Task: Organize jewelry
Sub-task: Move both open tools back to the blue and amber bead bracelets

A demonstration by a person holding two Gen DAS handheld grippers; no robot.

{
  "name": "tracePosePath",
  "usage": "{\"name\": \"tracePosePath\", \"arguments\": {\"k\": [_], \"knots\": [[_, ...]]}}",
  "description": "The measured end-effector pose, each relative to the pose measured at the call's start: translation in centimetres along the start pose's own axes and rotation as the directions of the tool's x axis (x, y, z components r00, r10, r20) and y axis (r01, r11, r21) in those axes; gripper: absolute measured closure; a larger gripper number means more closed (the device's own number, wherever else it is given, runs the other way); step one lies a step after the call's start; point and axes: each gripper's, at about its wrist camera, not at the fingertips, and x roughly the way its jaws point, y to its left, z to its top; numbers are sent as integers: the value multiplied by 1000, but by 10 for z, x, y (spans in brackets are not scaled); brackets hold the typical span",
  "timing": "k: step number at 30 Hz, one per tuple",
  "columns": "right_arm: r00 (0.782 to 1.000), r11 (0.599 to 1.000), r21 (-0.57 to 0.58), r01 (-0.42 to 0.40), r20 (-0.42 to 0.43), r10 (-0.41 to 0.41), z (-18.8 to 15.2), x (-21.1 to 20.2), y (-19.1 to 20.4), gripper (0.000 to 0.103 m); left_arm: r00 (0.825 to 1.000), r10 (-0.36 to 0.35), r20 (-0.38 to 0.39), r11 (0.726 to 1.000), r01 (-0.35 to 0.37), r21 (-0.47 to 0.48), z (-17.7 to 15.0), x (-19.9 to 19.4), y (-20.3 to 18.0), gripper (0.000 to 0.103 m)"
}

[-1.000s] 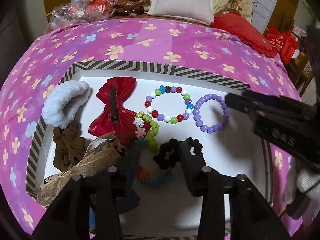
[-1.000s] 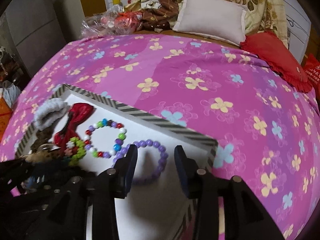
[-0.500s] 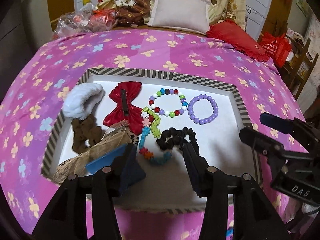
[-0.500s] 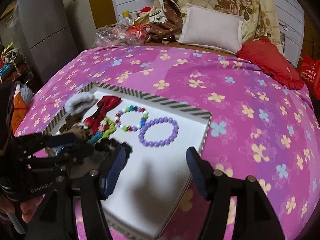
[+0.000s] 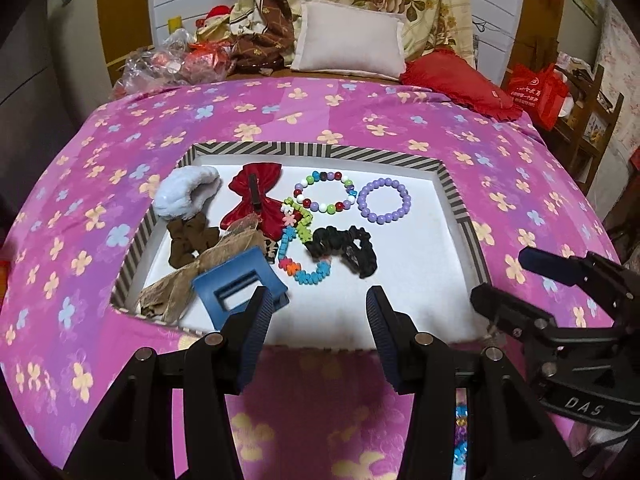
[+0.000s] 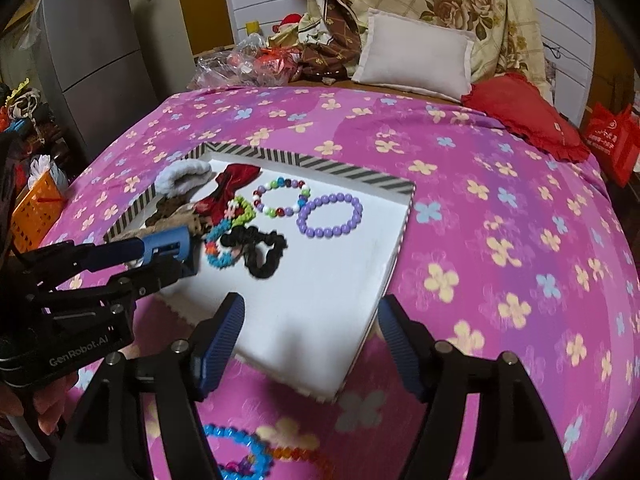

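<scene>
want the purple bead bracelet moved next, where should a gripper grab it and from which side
Pinch the near arc of the purple bead bracelet, one finger inside the ring and one outside, coming down from above. It lies flat on the tray, with bare floor on its near and right sides; its left side almost touches the multicolour bracelet.

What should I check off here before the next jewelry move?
1. Left gripper free: ok, open, nothing between its fingers.
2. Right gripper free: ok, jaws opening, nothing between them.
3. Purple bracelet lying flat inside the tray: ok.
4. All jewelry in the tray: not ok, a beaded piece lies outside it on the bedspread.
5. Room left in the tray: ok, its near right part is bare.
6. Full shape of the beaded piece: cannot tell, the picture's edge cuts it off.
</scene>
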Motion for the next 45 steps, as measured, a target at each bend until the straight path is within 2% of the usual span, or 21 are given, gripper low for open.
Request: {"name": "tracePosePath", "arguments": {"k": [7, 15, 29, 34, 45], "knots": [[1000, 999, 48, -4, 12, 4, -17, -10, 6, 31, 1000, 6, 18, 1000, -6, -4, -14, -14, -1, 52], [1000, 999, 35, 6, -12, -5, -39, -22, 10, 31, 1000, -3, -2, 1000, 3, -4, -36, -22, 2, 52], [990, 997, -12, 74, -119, -75, -98, -27, -15, 31, 988, -94, -123, 995, 98, 27, -87, -19, -12, 52], [989, 998, 7, 68, -129, -66, -107, -26, -18, 31, 982, -109, -153, 993, 113, 20, -95, -14, -18, 52], [989, 999, 8, 53, -139, -52, -112, -23, -15, 31, 979, -119, -165, 992, 124, 24, -99, -10, -29, 52]]}}
